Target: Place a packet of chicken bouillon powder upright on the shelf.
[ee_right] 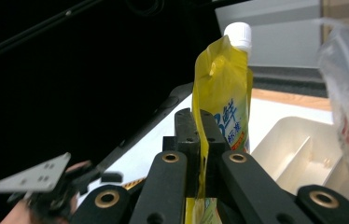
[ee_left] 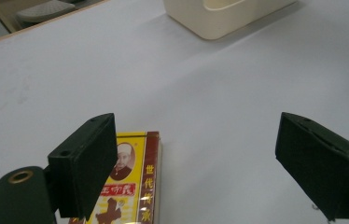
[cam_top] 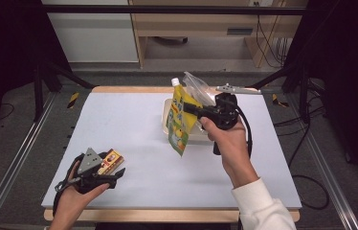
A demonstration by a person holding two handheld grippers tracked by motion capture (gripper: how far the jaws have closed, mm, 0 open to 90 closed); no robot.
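Your right gripper [cam_top: 190, 109] is clamped on the edge of the yellow spouted pouch [cam_top: 179, 120], which hangs in the air above the cream tray [cam_top: 167, 106] at the far side of the tabletop [cam_top: 134, 129]. The grip is on a thin side seam, so the pouch can swing or slide out if you move fast, and it may drop outside the tray's compartments. A clear plastic bag [cam_top: 197, 86] sits just behind it, and the pouch could snag on it as you lower.

Your left gripper [ee_left: 210, 154] has its jaws spread wide with nothing between them, low over the tabletop. The yellow-and-red box [ee_left: 137, 186] lies partly under one jaw rather than centred in the gap. Closing from here could push it sideways or pinch only a corner.
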